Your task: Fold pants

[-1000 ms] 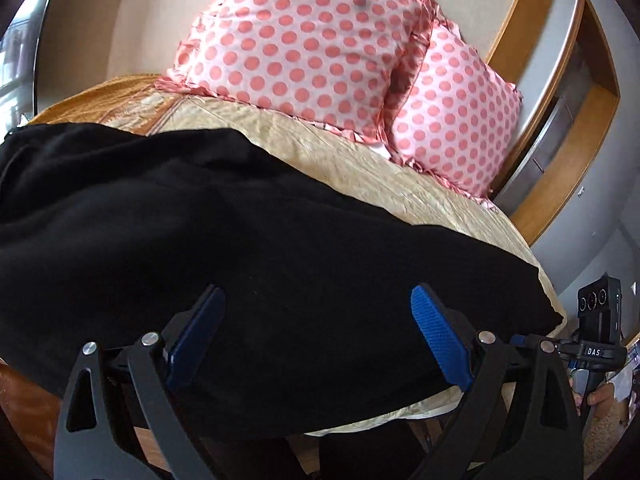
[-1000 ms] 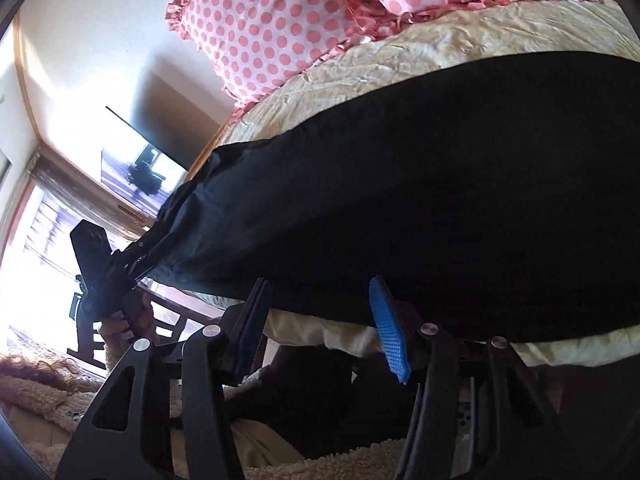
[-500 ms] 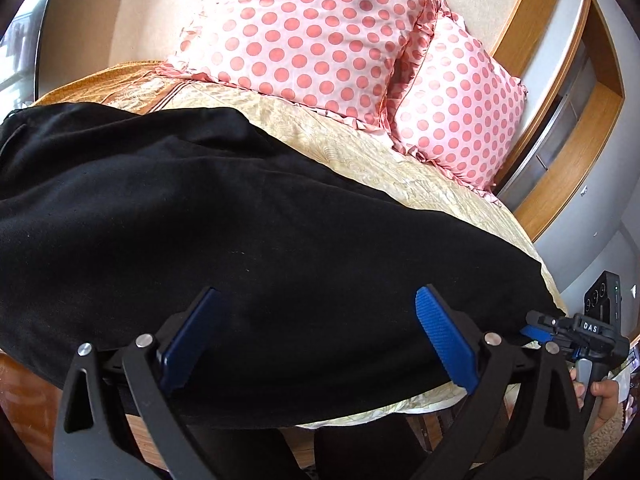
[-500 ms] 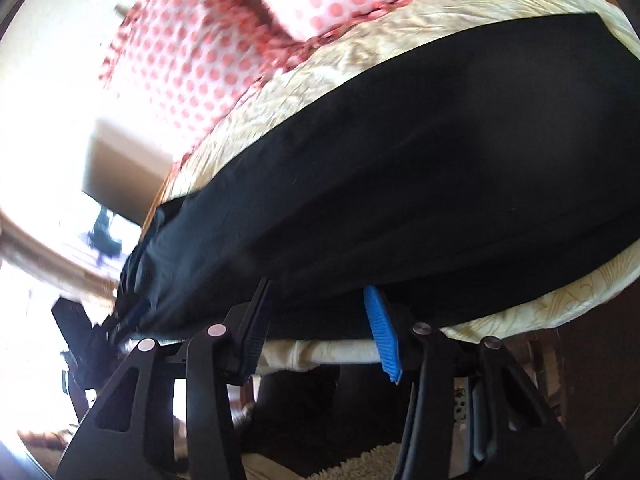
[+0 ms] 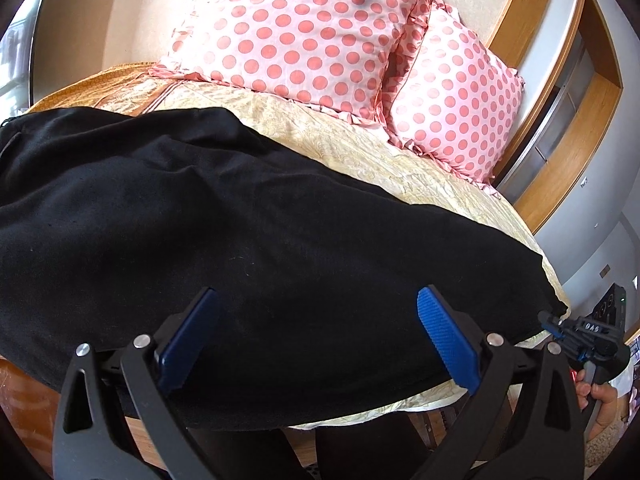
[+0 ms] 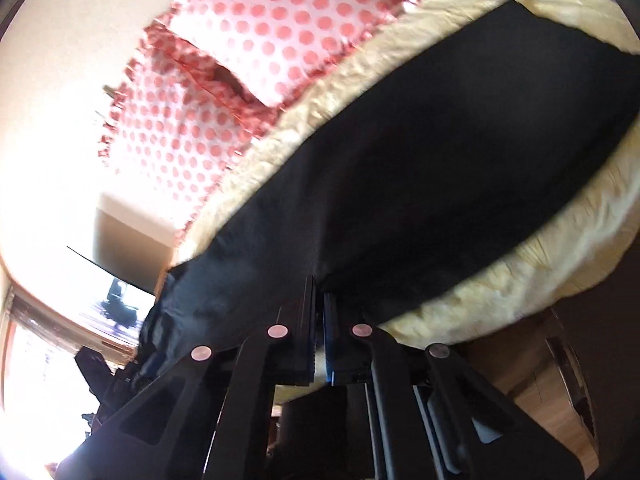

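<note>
- Left wrist view: the black fabric pants (image 5: 248, 232) lie spread across the cream patterned bedspread (image 5: 360, 152), filling the middle band of the frame from the left edge to the lower right; their near edge hangs a little over the bed's front edge at the bottom centre
- The left gripper (image 5: 316, 340) sits at the bottom centre with its two blue ribbed pads (image 5: 448, 340) wide apart, holding nothing; the pants fabric shows between and behind them; whether the pads touch the cloth cannot be told
- Two pink pillows with coral polka dots and frilled edges stand at the head of the bed: the larger pillow (image 5: 304, 28) in the upper centre; the smaller pillow (image 5: 460, 96) just beside it at the upper right, touching it
- A wooden door frame (image 5: 576, 128) runs along the right edge; the right gripper (image 5: 556, 326) appears at the lower right, its tip at the far corner of the pants, with the hand (image 5: 600, 404) below it
- Right wrist view, blurred: the right gripper (image 6: 318, 304) stands at the bottom centre with its fingers (image 6: 308, 320) pressed together, pinching the edge of the pants (image 6: 440, 160); the black cloth stretches from there to the upper right over the bedspread (image 6: 540, 256)
- The polka-dot pillows (image 6: 260, 40) fill the upper left; a bright window (image 6: 28, 360) glares at the lower left
</note>
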Demonstrator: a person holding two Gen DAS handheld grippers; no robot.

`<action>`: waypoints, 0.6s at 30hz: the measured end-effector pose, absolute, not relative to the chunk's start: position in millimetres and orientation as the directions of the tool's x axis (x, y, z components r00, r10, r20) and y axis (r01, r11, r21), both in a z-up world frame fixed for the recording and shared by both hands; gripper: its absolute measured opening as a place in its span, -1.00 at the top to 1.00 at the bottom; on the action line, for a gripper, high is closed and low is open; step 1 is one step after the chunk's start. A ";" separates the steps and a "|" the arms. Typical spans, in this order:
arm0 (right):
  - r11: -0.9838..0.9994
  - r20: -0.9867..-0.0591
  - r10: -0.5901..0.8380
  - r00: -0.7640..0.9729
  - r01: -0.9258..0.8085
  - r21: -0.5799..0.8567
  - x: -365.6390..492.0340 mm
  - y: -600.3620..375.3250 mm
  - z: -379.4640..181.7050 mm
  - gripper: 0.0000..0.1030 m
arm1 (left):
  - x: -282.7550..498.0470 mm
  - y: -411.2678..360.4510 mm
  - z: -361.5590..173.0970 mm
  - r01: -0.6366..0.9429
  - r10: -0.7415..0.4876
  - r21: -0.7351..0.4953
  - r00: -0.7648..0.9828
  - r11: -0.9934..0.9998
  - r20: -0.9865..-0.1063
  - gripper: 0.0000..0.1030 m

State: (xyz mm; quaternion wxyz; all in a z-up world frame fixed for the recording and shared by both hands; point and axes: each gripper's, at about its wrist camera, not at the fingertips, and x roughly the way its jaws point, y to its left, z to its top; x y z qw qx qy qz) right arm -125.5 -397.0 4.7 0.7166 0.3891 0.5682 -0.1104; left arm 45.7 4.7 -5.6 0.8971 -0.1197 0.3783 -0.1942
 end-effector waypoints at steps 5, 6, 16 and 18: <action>0.768 -0.925 0.253 0.283 0.523 0.370 -116.4 -390.2 14.9 0.94 | 46.6 -2.2 -14.6 0.273 -0.414 -0.312 0.624 0.910 -0.662 -0.94; 0.792 -0.932 0.244 0.266 0.501 0.350 -113.9 -388.6 19.5 0.93 | 45.0 -3.7 -15.2 0.283 -0.408 -0.295 0.629 0.913 -0.662 -0.94; 0.967 -0.955 0.041 0.292 0.227 0.111 -63.1 -367.1 75.7 0.87 | 42.8 -0.1 -20.7 0.321 -0.446 -0.310 0.644 0.895 -0.622 -0.96; 0.985 -0.946 0.091 0.311 0.112 0.132 -34.3 -341.7 71.5 0.29 | 41.7 -2.0 -21.3 0.332 -0.442 -0.293 0.651 0.897 -0.617 -0.96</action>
